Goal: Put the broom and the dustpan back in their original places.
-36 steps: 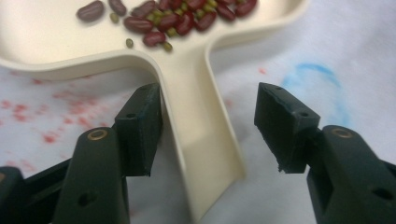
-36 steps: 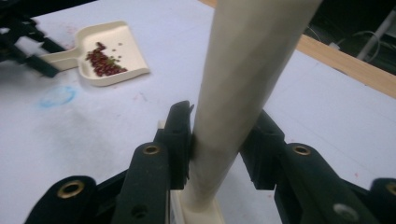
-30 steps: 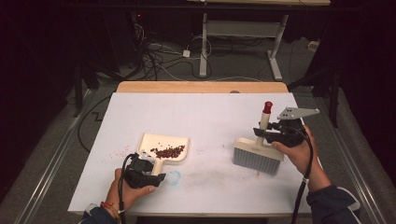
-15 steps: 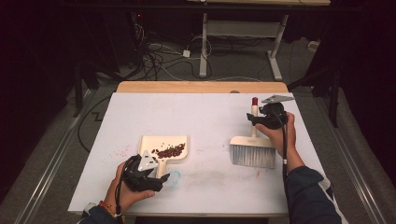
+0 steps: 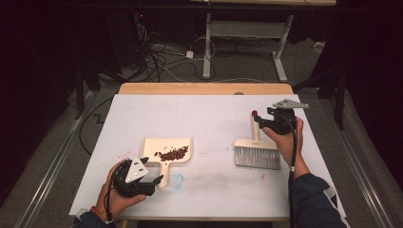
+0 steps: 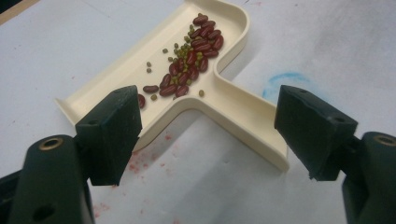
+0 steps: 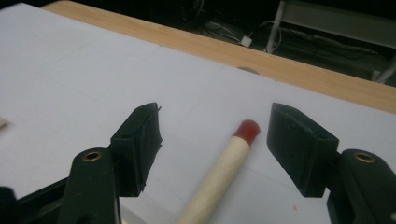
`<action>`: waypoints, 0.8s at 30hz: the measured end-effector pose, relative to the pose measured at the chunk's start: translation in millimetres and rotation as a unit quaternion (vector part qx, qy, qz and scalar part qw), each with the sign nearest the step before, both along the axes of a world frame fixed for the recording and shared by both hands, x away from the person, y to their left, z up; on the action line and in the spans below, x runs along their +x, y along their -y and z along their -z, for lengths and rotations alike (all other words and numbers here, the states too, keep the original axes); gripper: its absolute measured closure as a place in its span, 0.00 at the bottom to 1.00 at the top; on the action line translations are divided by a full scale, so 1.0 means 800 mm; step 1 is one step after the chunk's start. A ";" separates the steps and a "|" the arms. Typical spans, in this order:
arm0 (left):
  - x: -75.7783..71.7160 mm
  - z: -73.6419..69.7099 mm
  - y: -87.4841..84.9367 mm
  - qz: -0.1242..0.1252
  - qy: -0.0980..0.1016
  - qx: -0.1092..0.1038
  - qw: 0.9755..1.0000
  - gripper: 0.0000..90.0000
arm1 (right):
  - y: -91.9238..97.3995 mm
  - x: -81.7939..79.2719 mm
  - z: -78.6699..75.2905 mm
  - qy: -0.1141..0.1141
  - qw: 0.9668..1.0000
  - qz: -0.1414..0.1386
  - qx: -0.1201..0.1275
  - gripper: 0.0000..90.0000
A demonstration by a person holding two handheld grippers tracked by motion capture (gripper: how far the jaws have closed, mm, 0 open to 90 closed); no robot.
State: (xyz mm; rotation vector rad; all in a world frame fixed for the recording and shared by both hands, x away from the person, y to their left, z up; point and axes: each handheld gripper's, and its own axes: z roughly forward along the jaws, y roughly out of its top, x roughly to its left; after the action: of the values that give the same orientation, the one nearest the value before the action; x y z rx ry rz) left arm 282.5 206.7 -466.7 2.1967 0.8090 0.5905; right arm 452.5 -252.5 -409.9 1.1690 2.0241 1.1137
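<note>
We see left gripper (image 5: 151, 183) wide open, just released cream plastic dustpan (image 5: 167, 151) with beans (image 5: 172, 154). Right gripper (image 5: 262, 122), at 3 o'clock, jaws just opening around wooden red-tipped brush handle (image 7: 219, 175), pads not touching.

Right gripper view: the cream wooden brush handle with red tip (image 7: 219, 175) runs off the bottom edge, bristles unseen. Left gripper view: my jaw hides the cream plastic dustpan (image 6: 233, 105)'s near corner.

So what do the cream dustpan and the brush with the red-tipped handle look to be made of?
The cream dustpan looks like moulded plastic: smooth, slightly glossy, with rounded one-piece walls. The brush's pale handle looks like unfinished wood, matt and light, with a glossy red tip, perhaps paint or a dipped coating. Its grey bristles are too small to judge.
</note>
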 end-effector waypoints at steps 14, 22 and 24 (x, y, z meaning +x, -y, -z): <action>-0.009 -0.005 0.007 0.002 0.022 0.006 1.000 0.24 | -0.013 -0.055 -0.023 0.059 0.997 -0.044 0.028 0.30; -0.009 -0.003 0.009 0.007 0.023 0.003 1.000 0.24 | -0.017 -0.087 -0.029 0.088 0.995 -0.057 0.001 0.27; -0.009 -0.002 0.009 0.007 0.023 0.006 1.000 0.24 | -0.016 -0.094 -0.031 0.099 0.993 -0.057 -0.005 0.28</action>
State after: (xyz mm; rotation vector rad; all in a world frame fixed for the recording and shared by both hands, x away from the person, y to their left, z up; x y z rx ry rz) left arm 275.1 199.2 -465.3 2.1912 0.7675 0.6377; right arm 377.0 -239.9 -385.0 0.9075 1.9591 1.2217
